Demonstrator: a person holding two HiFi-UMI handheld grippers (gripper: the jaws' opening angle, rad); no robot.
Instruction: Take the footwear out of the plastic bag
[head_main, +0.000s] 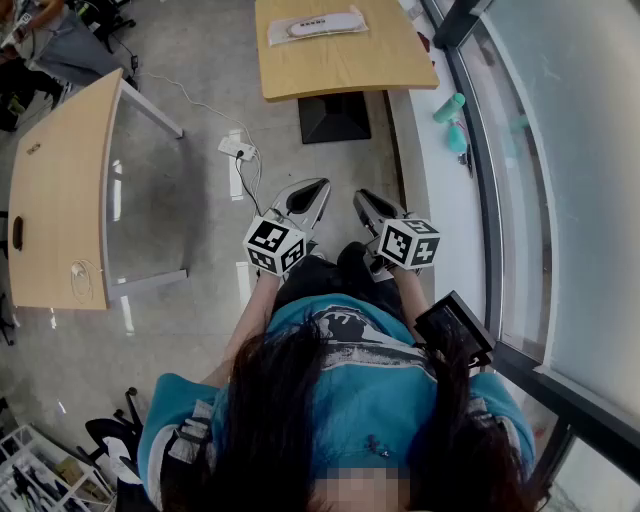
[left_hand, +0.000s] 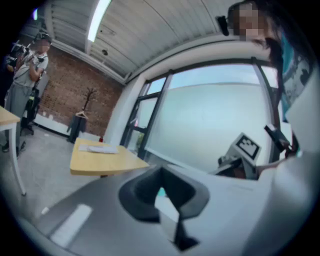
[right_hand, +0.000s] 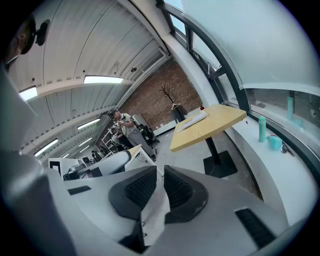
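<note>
The left gripper (left_hand: 161, 171) has its fingers shut tight together, with nothing in them. The right gripper (right_hand: 159, 176) has its fingers a tiny bit apart, and nothing is between them. The plastic bag (head_main: 285, 32) with the white slipper (head_main: 322, 24) inside lies on the wooden table (head_main: 345, 65), well away from both grippers

head view: overhead, steeply down; both gripper views: forward; shared: table (head_main: 340, 65)
</note>
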